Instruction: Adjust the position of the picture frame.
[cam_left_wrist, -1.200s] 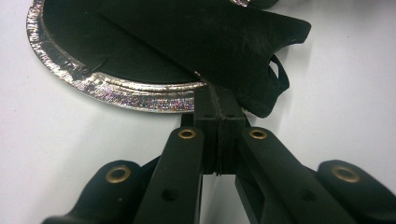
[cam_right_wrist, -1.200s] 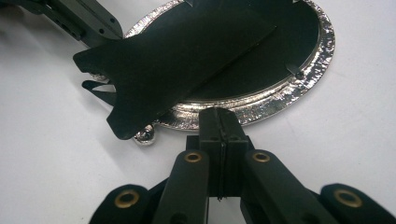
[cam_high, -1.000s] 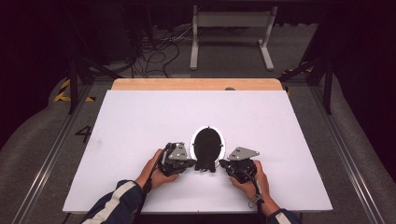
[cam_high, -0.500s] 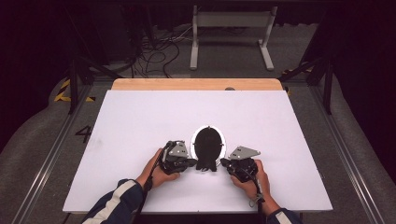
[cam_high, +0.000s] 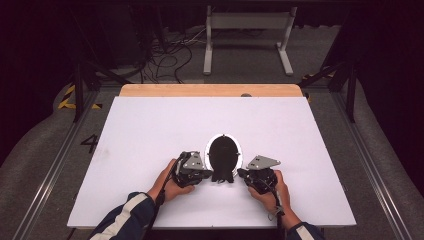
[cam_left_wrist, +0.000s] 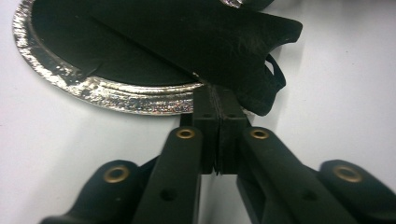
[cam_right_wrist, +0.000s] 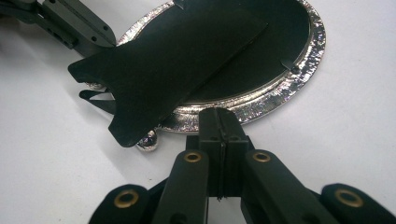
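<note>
Flanking one silver-rimmed oval frame (cam_high: 223, 150) on one white table (cam_high: 150, 130), left gripper (cam_high: 204, 174) and right gripper (cam_high: 243, 174) sit pressed together.

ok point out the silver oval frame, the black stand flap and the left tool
silver oval frame (cam_right_wrist: 299, 74): right gripper view, on its glittery rim
black stand flap (cam_right_wrist: 177, 60): right gripper view, middle of the flap
left tool (cam_left_wrist: 217, 116): left gripper view, at the closed jaw tips

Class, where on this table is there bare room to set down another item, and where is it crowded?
Bare: the far half beyond the frame, and both side margins. Crowded: the near middle, where the left claw and right claw flank it.
</note>
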